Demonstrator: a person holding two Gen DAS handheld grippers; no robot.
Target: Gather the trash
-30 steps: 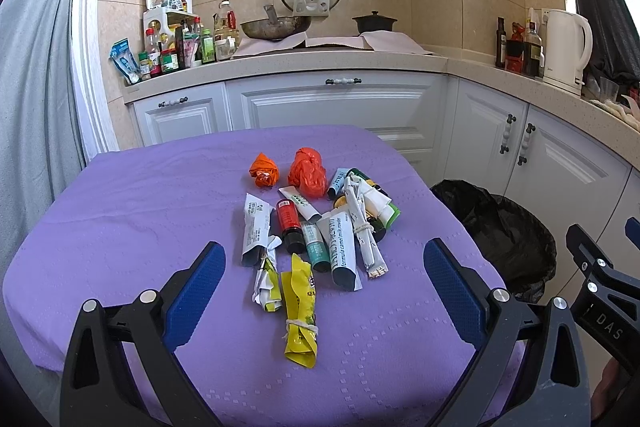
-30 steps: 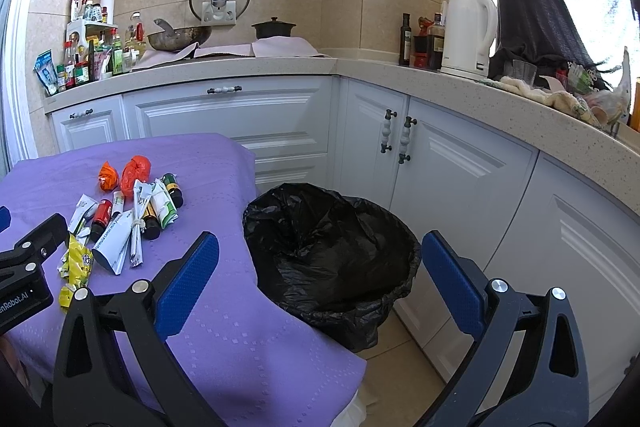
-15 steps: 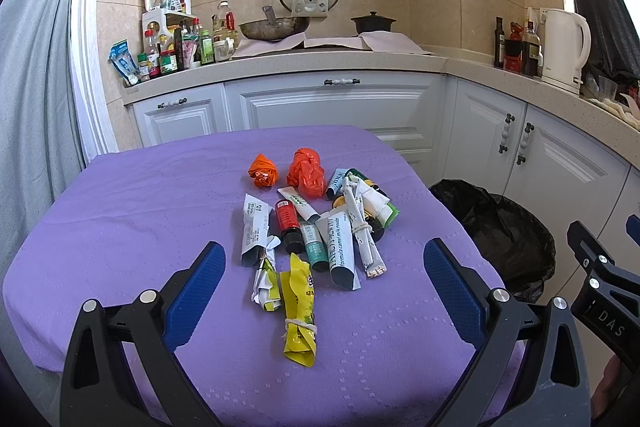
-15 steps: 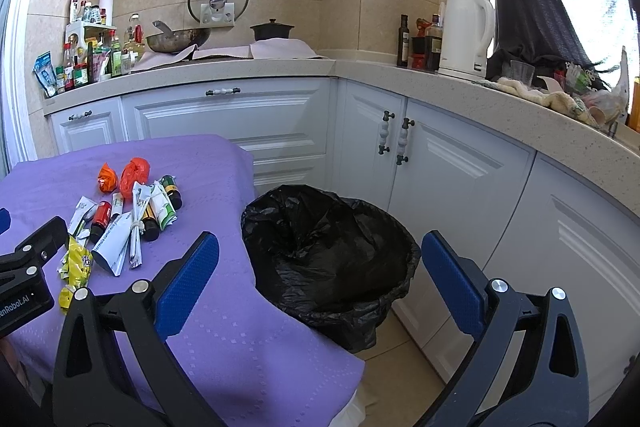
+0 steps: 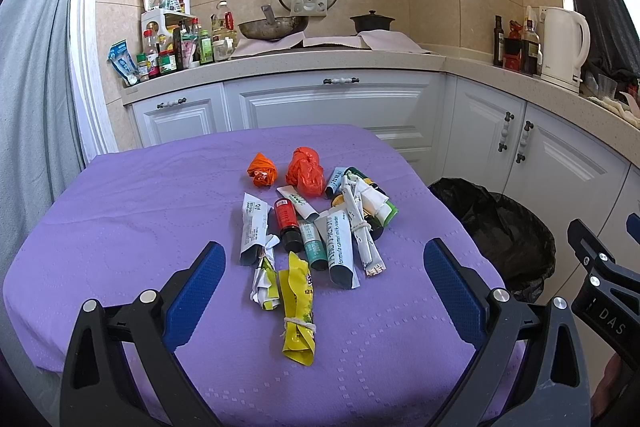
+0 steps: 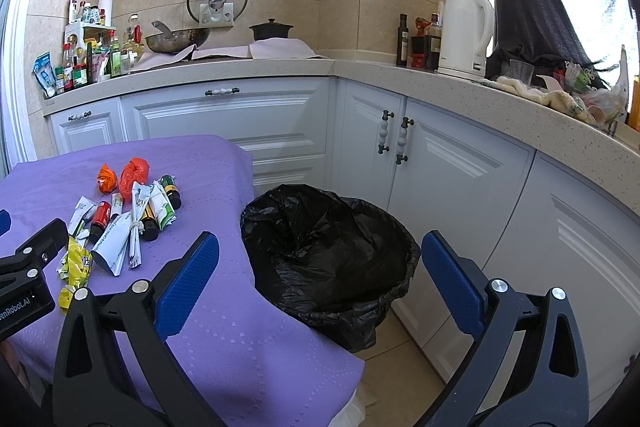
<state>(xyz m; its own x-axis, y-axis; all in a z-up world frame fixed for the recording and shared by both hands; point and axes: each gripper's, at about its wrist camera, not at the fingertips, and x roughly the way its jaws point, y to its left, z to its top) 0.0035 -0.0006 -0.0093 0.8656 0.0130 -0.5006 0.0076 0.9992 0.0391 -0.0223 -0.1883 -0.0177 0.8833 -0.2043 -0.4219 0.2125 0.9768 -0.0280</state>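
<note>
- Trash pile (image 5: 320, 223) lies mid-counter (image 5: 120, 211).
- Bin (image 6: 332, 259) stands on the floor just right of the counter.
- Cabinets (image 5: 332, 103) behind the counter; kettle (image 6: 464, 35) on the worktop behind the bin.

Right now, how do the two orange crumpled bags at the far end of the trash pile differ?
The left orange bag is smaller and lies apart from the pile; the right orange bag is larger, redder, and rests against a white tube. Both are crumpled plastic, lying on the purple tablecloth.
</note>
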